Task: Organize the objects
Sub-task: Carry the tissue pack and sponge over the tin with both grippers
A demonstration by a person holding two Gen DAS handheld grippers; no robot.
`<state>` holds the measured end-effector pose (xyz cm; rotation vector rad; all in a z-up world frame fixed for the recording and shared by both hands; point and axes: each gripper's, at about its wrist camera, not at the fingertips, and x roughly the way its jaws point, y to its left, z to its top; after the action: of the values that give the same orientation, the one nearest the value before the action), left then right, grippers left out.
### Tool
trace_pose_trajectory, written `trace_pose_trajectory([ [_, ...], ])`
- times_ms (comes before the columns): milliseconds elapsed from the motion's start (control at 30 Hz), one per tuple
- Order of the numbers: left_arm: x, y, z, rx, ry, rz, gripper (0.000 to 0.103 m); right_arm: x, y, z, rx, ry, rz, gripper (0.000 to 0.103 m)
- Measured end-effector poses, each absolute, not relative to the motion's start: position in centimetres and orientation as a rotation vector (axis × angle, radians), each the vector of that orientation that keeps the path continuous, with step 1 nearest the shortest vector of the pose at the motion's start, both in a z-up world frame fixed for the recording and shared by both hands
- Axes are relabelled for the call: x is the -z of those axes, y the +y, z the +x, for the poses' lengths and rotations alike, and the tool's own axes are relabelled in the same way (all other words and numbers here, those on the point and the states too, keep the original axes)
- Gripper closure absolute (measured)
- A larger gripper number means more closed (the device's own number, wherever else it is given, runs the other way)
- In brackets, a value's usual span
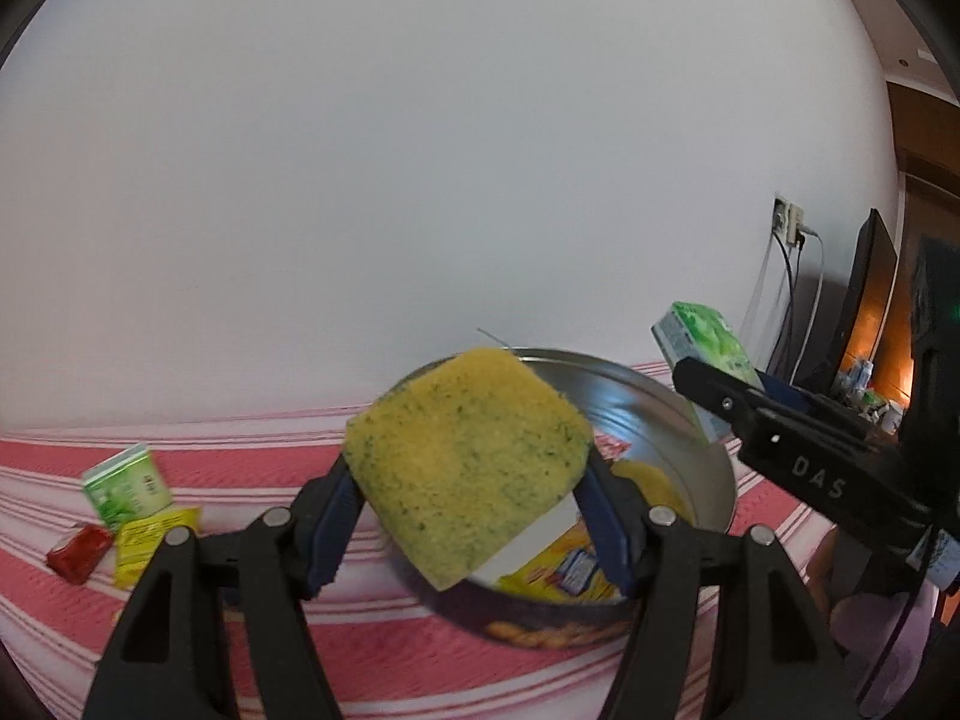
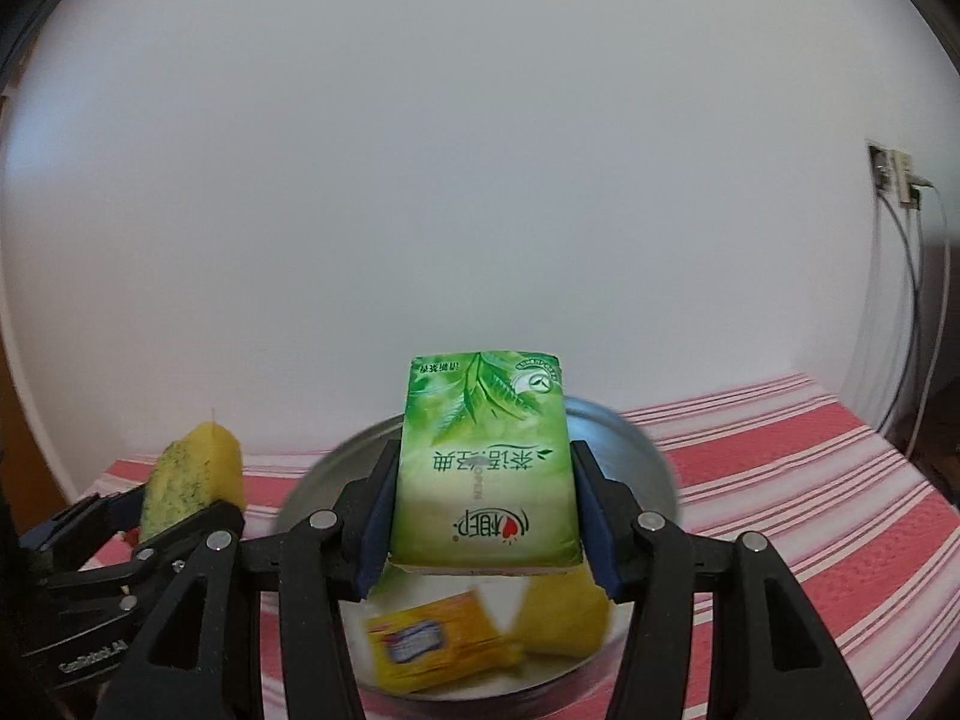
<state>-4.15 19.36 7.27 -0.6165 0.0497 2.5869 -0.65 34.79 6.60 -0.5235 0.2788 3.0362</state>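
Between left tool (image 1: 465,531) pads, sponge (image 1: 468,468), above tin (image 1: 708,450)

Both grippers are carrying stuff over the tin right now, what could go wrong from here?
1. The left gripper and right gripper sit close together over the round tin; they might collide.
2. The sponge is pinched near one end and tilted, so it may slip.
3. The tin already holds a yellow packet, so the green tissue pack could land crooked.
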Motion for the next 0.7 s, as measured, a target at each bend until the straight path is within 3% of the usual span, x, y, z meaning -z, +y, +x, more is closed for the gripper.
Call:
trace_pose_trajectory([
  [700,-4.2,25.1,-7.2,-2.544,0.076,-0.798,0.036,-5.0,35.7,-2.2,-2.919,0.140,-0.606,0.047],
])
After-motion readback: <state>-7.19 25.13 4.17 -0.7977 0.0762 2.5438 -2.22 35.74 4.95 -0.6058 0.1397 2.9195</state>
